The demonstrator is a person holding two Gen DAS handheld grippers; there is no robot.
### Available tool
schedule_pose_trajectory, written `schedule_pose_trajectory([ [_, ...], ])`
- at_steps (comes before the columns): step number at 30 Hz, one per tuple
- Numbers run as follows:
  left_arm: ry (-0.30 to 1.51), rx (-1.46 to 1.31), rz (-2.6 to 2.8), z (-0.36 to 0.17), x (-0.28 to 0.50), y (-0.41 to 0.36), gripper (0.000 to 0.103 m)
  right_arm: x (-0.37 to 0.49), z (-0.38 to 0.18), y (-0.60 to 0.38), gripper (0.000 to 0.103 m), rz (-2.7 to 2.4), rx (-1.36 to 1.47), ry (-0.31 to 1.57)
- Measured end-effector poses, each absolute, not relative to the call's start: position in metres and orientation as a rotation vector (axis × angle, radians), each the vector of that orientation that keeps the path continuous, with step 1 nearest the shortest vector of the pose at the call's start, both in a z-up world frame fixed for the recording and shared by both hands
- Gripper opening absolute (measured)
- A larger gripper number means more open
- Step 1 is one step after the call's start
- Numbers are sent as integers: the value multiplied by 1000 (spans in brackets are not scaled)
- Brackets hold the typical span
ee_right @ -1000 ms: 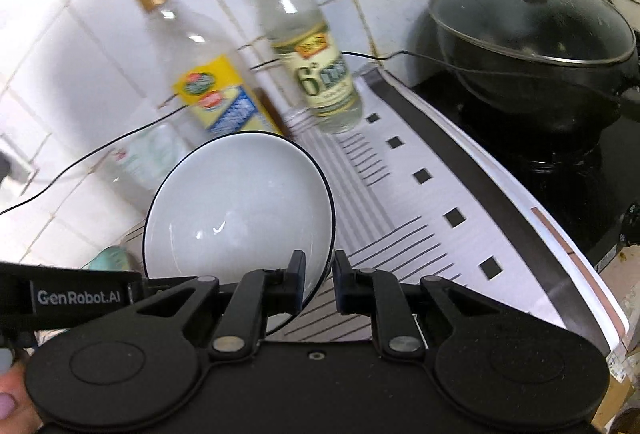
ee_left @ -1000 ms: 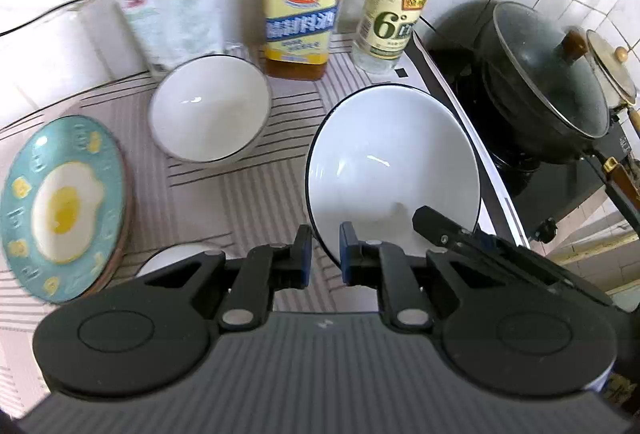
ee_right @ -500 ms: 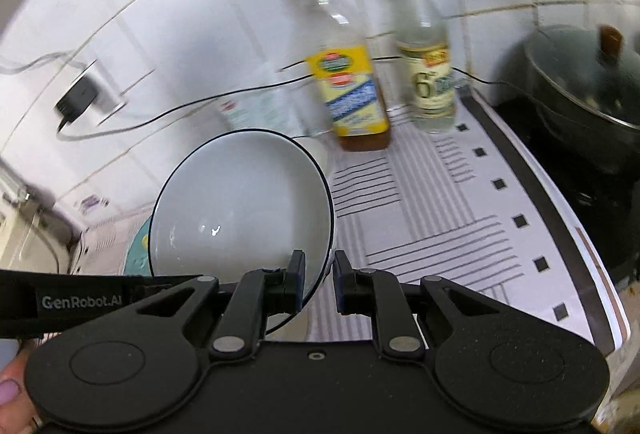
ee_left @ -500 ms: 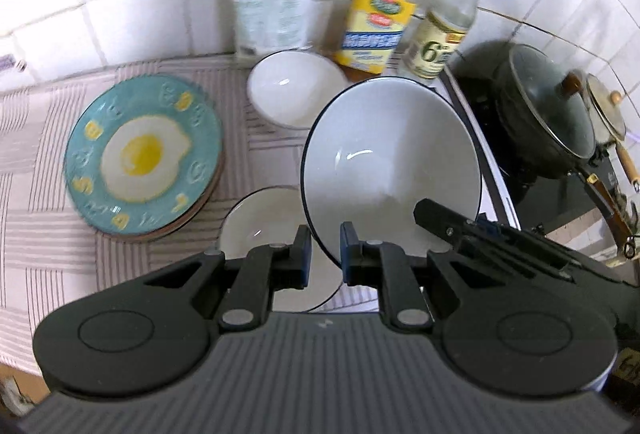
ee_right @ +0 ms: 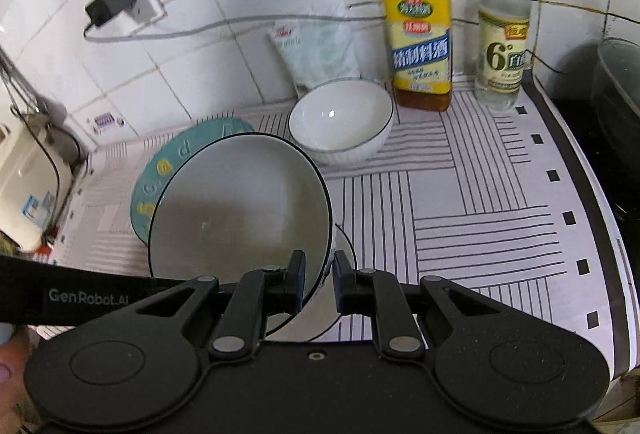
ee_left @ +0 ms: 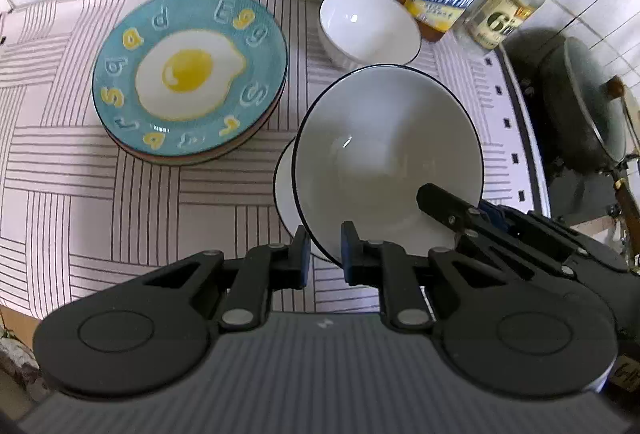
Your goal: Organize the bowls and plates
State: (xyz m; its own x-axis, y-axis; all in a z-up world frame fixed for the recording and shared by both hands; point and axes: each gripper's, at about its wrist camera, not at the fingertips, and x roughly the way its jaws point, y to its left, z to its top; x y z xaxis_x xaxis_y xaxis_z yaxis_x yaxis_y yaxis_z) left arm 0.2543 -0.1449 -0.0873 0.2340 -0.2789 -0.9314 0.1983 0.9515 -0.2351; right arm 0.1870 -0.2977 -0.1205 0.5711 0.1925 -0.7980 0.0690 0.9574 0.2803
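Tilting toward you, your big white bowl (ee_left: 384, 154), rim pinched by both grippers (ee_left: 325, 248) (ee_right: 318, 280), half-hiding another bowl (ee_left: 285, 194).

Bowls: 3 white ones with dark rims — 1 large bowl (ee_left: 384, 150) tilted at the front, 1 lower bowl (ee_left: 286, 194) mostly hidden behind and beneath it, and 1 small bowl (ee_left: 370, 24) standing near the wall.

Plates: 1 teal egg plate (ee_left: 190, 74) on top of a stack; edges below it suggest at least 1 more plate, though how many cannot be told.

Bottles: 2 — 1 yellow-label bottle (ee_right: 420, 30) and 1 clear bottle (ee_right: 505, 22) with a yellow cap.

Packets: 1 pale packet (ee_right: 316, 46) against the tiles.

Lidded pans: 1 dark pan (ee_left: 580, 106) on the stove.

Plug adapters: 1 black adapter (ee_right: 110, 3) in the wall socket.
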Motion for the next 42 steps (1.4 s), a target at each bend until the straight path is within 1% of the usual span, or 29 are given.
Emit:
schedule_pose_trajectory([
  [10,1413,-81,-302,-111,272,-148,15,196,-136,-285,18,92,174,994],
  [20,1488,-58,-288,-125,283,-151,16,204,-147,-270,18,105,9,1023],
  [26,1502,-68,-292,-129,287,-148,17,205,-152,-258,19,107,-115,1014],
  [30,1501,-71,-300,-130,288,-149,19,206,-153,-252,26,115,-184,1003],
  [33,1493,-57,-306,-124,289,-149,20,207,-152,-256,28,138,-193,1012],
  [34,1485,-53,-316,-120,289,-149,20,207,-150,-261,31,144,-177,1013],
  [35,1477,-48,-325,-115,290,-148,21,207,-147,-265,32,159,-154,1008],
  [39,1440,-57,-372,-92,295,-143,25,205,-125,-290,44,226,-36,964],
  [42,1382,-101,-393,-76,306,-137,28,208,-112,-312,45,257,70,917],
])
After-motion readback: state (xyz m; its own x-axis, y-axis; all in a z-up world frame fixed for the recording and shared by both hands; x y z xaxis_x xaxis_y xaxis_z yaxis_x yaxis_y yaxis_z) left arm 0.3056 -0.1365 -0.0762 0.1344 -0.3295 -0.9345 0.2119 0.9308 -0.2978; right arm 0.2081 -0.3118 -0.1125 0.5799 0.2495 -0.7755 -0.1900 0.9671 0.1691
